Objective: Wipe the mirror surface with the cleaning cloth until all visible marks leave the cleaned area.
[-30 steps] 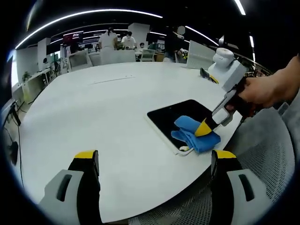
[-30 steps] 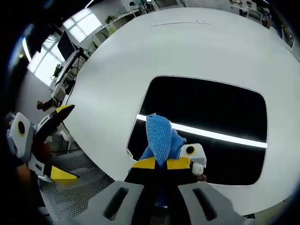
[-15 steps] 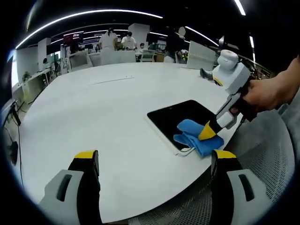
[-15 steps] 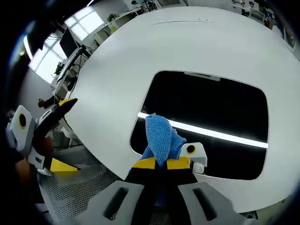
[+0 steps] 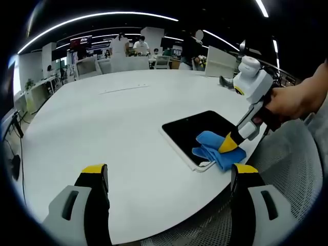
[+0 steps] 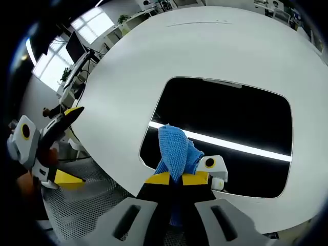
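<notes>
A dark rectangular mirror point(image 5: 197, 132) point(image 6: 230, 123) with a white frame lies flat near the edge of a round white table point(image 5: 102, 123) point(image 6: 154, 56). A blue cleaning cloth point(image 5: 218, 148) point(image 6: 176, 151) rests on the mirror's near corner. My right gripper point(image 5: 229, 143) point(image 6: 177, 178) is shut on the cloth, held by a hand at the right of the left gripper view. My left gripper point(image 5: 169, 177) is open with nothing between its yellow-tipped jaws, low over the table's near edge; in the right gripper view the left gripper point(image 6: 51, 154) sits beyond the table's edge at the left.
A grey mesh chair seat point(image 5: 287, 174) point(image 6: 87, 205) lies beside the table edge. Desks, chairs and several people point(image 5: 128, 43) stand far behind the table. The mirror reflects a bright ceiling light strip point(image 6: 241, 148).
The right gripper and cloth have shifted only slightly along the mirror's near corner. The left gripper has stayed still.
</notes>
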Motion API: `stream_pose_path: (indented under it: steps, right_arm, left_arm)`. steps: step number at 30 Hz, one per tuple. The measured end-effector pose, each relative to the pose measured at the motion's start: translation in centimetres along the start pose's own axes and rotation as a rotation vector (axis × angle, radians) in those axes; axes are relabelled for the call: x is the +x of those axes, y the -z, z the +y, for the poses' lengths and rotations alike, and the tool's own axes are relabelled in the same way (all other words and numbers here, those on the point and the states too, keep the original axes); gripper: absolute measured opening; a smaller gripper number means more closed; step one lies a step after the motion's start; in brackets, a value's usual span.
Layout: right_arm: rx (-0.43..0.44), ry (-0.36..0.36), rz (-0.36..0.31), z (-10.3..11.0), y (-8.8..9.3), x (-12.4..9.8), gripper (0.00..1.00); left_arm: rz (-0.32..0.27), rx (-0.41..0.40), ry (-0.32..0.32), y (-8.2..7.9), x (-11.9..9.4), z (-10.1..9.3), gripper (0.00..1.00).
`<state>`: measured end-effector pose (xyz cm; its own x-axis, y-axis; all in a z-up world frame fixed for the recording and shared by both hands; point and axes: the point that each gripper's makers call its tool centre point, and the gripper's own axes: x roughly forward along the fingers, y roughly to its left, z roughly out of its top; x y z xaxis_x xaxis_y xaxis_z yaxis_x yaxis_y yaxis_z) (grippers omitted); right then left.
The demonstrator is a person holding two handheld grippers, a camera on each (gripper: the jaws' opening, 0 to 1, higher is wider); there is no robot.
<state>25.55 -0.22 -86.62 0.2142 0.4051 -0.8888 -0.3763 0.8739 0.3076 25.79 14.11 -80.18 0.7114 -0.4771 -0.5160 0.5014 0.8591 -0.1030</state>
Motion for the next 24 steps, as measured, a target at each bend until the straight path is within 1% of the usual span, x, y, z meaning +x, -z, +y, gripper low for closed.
stream_pose_path:
  steps: [4,16,24]
  right_arm:
    - [0.005,0.001,-0.002,-0.5,0.1,-0.2,0.00]
    - [0.021,0.027,-0.001,-2.8,0.7,-1.2,0.00]
    - [0.034,0.031,-0.007,-3.1,0.8,-1.3,0.00]
  left_arm:
    - [0.004,-0.002,0.001,0.1,0.0,0.0,0.99]
    - [0.009,-0.001,0.005,0.2,0.1,-0.1,0.99]
    - [0.010,0.000,0.009,0.1,0.1,-0.2,0.99]
